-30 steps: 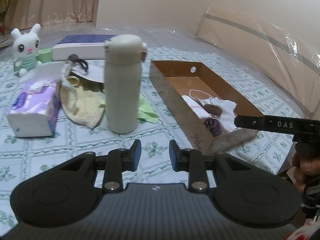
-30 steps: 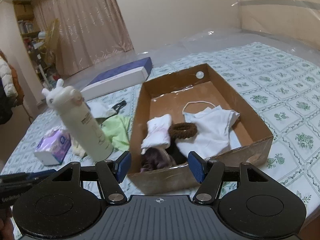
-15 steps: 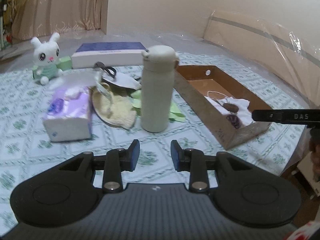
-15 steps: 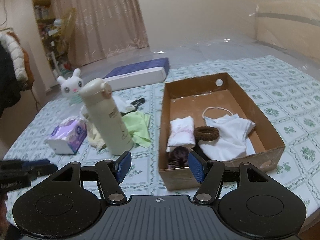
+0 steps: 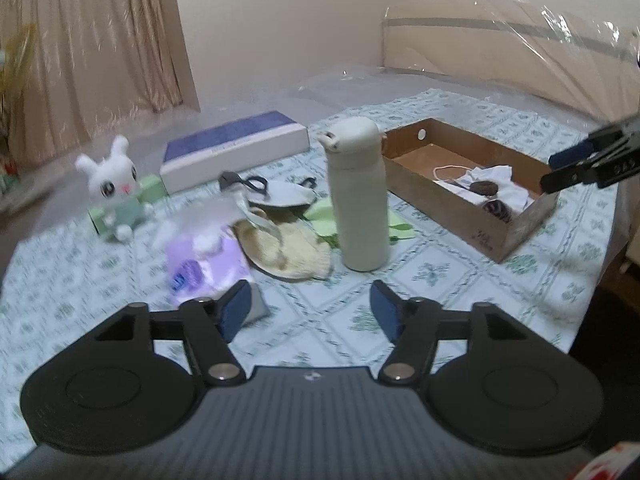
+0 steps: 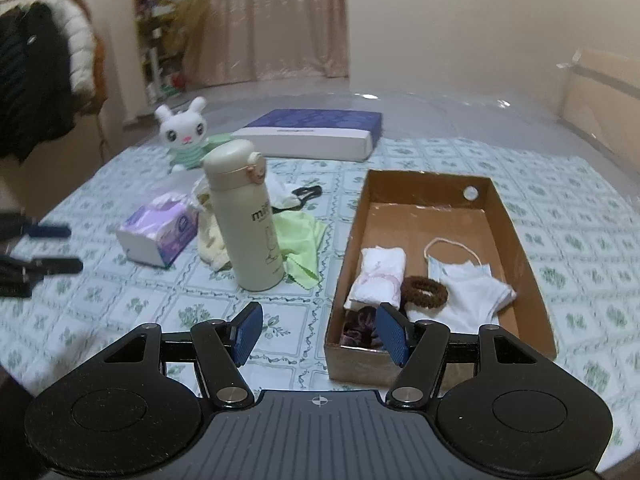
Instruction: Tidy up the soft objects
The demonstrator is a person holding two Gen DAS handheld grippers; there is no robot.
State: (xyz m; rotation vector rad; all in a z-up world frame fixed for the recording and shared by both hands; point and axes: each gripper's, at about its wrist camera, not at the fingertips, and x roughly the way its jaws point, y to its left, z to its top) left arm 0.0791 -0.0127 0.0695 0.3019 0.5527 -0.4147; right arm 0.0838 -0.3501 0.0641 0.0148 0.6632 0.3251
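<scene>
Green-patterned bedspread (image 5: 440, 272): both tongs empty, left gripper (image 5: 310, 308) just spread wide, right gripper (image 6: 318, 330) parted. Next: plush rabbit (image 5: 114, 184), centre left; approach low, pinch body, carry to cardboard box (image 5: 448, 204).

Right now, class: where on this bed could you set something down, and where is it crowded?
Free: the box's far floor, and cloth between bottle and both grippers. Crowded: between bottle, tissue pack and bunny.
</scene>
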